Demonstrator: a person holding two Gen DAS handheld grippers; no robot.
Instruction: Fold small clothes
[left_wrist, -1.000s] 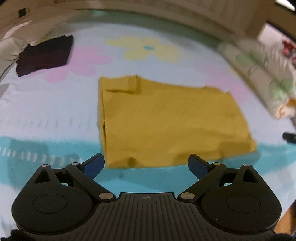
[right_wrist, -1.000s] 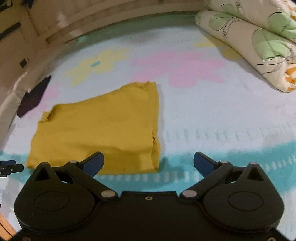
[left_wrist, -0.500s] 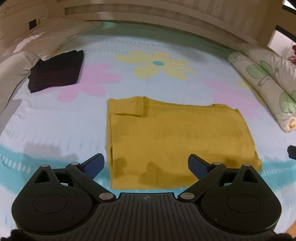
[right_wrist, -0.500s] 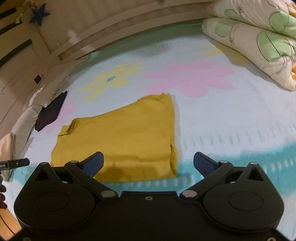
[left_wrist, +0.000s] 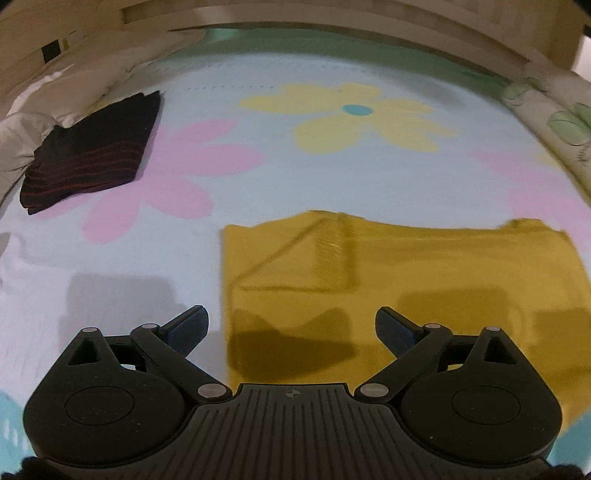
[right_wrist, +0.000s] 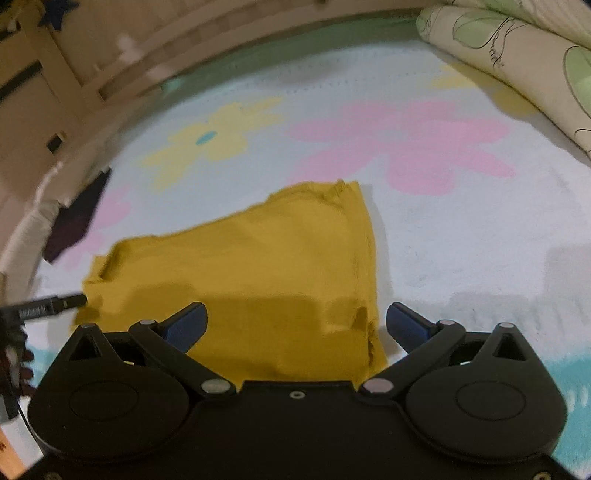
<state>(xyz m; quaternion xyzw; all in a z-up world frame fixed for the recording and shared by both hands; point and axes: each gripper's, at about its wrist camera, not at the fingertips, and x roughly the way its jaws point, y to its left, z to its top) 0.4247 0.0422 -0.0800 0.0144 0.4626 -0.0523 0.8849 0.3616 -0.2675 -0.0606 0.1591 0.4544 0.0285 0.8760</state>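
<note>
Mustard-yellow garment (left_wrist: 424, 280) lies flat on the flower-print bed (left_wrist: 332, 177), already folded into a rough rectangle. Left tool (left_wrist: 291, 325) hovers over its left edge, jaws spread, nothing held. Right tool (right_wrist: 295, 321) is over the right edge, also spread and empty. One at each end, probably lining up for the next fold. Dark striped folded cloth (left_wrist: 92, 155) is parked well apart, likely done.

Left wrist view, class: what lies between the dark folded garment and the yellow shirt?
Only bare bedsheet with a pink flower print separates the dark garment from the yellow shirt, shown in the left wrist view.
</note>
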